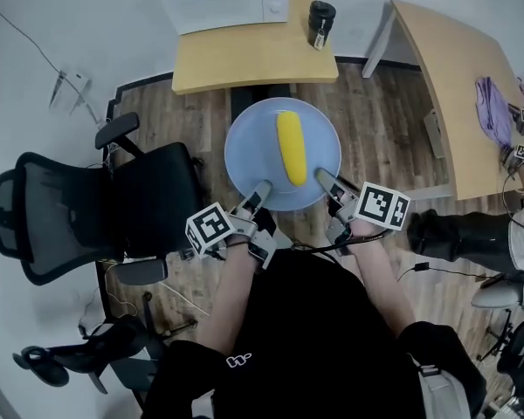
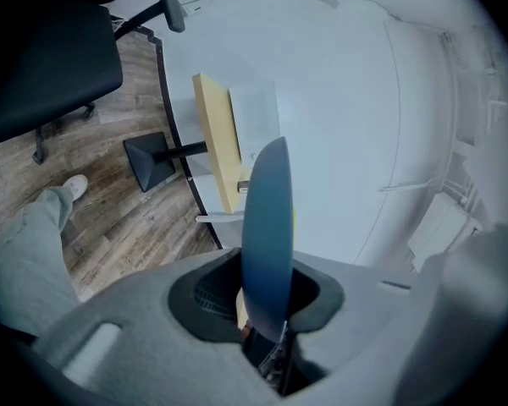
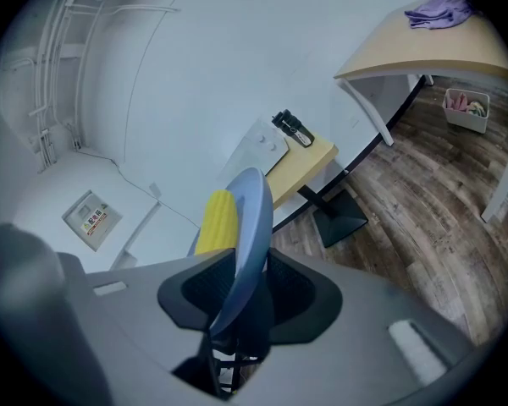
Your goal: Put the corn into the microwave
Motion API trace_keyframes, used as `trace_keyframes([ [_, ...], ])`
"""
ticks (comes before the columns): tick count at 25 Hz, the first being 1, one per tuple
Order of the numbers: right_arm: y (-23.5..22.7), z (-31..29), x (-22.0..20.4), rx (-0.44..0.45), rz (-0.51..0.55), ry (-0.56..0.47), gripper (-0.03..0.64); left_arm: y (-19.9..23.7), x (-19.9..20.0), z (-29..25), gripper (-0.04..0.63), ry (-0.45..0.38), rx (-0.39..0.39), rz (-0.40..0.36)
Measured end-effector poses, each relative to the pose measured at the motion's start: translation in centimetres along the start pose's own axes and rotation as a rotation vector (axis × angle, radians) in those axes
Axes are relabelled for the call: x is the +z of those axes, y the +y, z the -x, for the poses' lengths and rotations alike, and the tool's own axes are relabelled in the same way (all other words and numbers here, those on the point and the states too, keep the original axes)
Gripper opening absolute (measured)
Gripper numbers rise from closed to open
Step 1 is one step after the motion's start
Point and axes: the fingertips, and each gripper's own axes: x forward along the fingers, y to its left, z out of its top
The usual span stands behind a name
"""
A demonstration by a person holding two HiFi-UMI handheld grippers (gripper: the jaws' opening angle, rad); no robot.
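The left gripper (image 1: 259, 190) and right gripper (image 1: 324, 179) each have their jaws clamped on the near rim of the plate (image 1: 247, 142), one on either side, carrying it level above the wood floor. The corn (image 1: 291, 147) lies lengthwise on the plate, just beyond the right fingertips and ahead and to the right of the left ones. Well past both sets of fingertips, beyond the plate's far rim, the microwave (image 1: 227, 0) sits on a table (image 1: 253, 64) with a dark cup (image 1: 320, 21) beside it.
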Motion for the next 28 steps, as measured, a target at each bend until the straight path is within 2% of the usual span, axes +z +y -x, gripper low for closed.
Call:
trace_keyframes([
  [7,1.3,-9.4,7.5,-0.021,0.014,-0.002,0.124,-1.7,10.0,-6.6,0.083,0.026,-0.028,0.005],
  [11,2.7,-16.1,11.1,-0.019,0.008,0.01,0.124,-2.0,17.2,-9.2,0.083,0.029,0.011,-0.018],
  [14,4.1,-20.4,13.5,-0.016,0.011,0.007,0.123,-2.7,21.8,-10.9,0.083,0.031,-0.011,-0.016],
  [16,4.8,-22.5,15.0,-0.016,0.018,-0.003,0.123,-2.8,24.3,-11.9,0.083,0.04,0.0,-0.027],
  [22,3.7,-24.6,18.3,-0.043,-0.007,-0.028,0.12,-3.4,26.7,-15.6,0.081,0.081,0.007,-0.037],
  [28,3.4,-25.5,21.4,-0.02,-0.016,-0.031,0.121,-4.7,27.7,-18.2,0.081,0.07,0.013,-0.032],
])
